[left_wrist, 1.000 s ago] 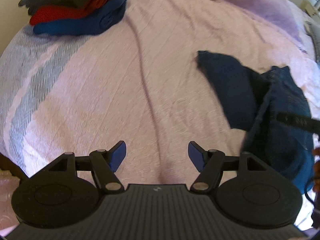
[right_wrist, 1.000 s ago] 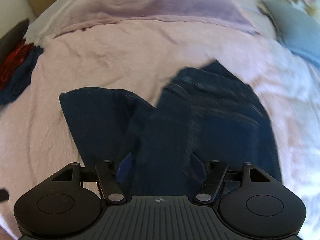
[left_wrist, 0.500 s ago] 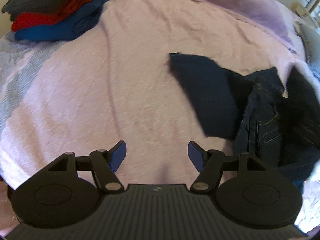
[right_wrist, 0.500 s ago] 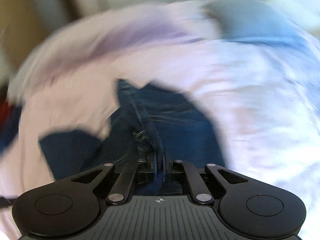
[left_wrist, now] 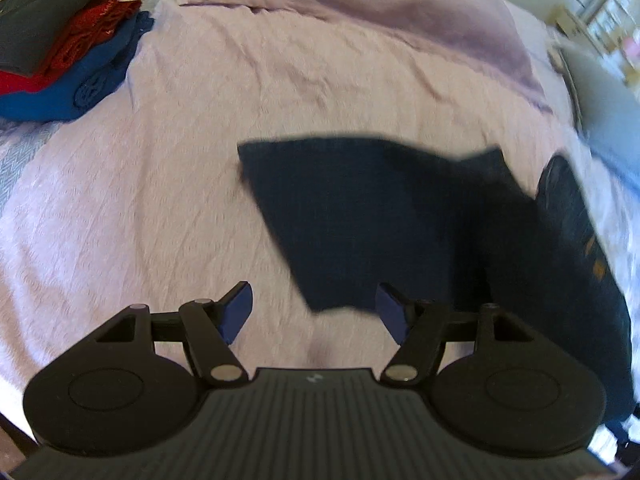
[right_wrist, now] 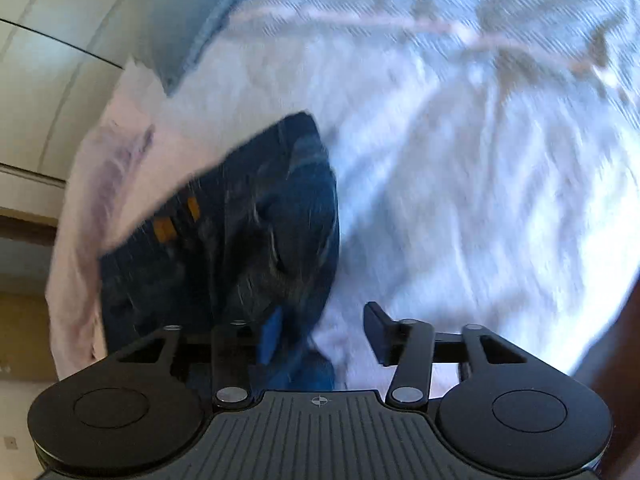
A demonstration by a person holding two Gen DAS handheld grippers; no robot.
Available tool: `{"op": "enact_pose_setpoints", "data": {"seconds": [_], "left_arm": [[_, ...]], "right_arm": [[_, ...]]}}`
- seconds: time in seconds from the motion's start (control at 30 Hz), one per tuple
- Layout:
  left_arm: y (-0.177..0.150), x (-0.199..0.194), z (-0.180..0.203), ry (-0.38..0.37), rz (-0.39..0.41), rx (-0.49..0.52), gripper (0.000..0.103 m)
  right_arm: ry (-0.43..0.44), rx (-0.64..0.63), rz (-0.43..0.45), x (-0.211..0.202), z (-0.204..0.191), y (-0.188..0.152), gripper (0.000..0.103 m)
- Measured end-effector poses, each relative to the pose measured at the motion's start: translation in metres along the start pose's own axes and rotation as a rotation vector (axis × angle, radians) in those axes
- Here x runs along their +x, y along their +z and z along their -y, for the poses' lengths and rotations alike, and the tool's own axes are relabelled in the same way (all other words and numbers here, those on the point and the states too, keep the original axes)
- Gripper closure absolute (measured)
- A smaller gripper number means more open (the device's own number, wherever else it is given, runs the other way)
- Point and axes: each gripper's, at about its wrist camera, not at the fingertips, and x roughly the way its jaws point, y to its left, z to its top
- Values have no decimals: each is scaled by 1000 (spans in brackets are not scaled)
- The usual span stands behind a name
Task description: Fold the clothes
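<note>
- Left wrist view: my left gripper [left_wrist: 314, 312] hangs over the bed [left_wrist: 168, 200] with its jaws spread wide and nothing between them.
- Just ahead of its right finger lie the jeans [left_wrist: 360, 216], a dark blue leg spread flat on the pink sheet, its near corner reaching in between my fingertips from above.
- Farther right the jeans bunch up into a raised fold with orange stitching marks on it.
- At the far left corner I see a stack [left_wrist: 60, 48] of folded clothes: dark on top, red in the middle, blue at the bottom, well apart from the jeans.
- A pillow [left_wrist: 380, 12] under the sheet lies across the far end.
- Right wrist view, blurred: my right gripper [right_wrist: 322, 332] has just been opening its jaws, and they now stand apart.
- The jeans [right_wrist: 240, 232] hang crumpled left of centre here; denim lies against the left finger and runs down between the two, but the right pad is clear of it, so I read it as released.
</note>
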Motion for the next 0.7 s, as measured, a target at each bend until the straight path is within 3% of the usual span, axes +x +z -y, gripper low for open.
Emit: {"op": "enact_pose_setpoints", "data": {"seconds": [0.07, 0.3, 0.4, 0.57, 0.6, 0.63, 0.7], "left_arm": [[20, 10, -8, 19, 18, -49, 37], [90, 62, -59, 101, 10, -271, 37], [107, 93, -71, 124, -56, -307, 37], [106, 135, -73, 84, -187, -365, 38], [103, 141, -73, 72, -205, -380, 48], [100, 141, -70, 44, -201, -402, 75], [97, 136, -66, -27, -181, -434, 92]], "right_arm": [[19, -19, 9, 9, -7, 20, 39], [-8, 5, -58, 53, -13, 76, 39], [-22, -37, -71, 64, -22, 80, 39], [22, -11, -105, 88, -27, 81, 39], [45, 5, -124, 92, -26, 81, 39], [82, 20, -156, 95, -24, 80, 60], [138, 24, -191, 97, -27, 76, 96]]}}
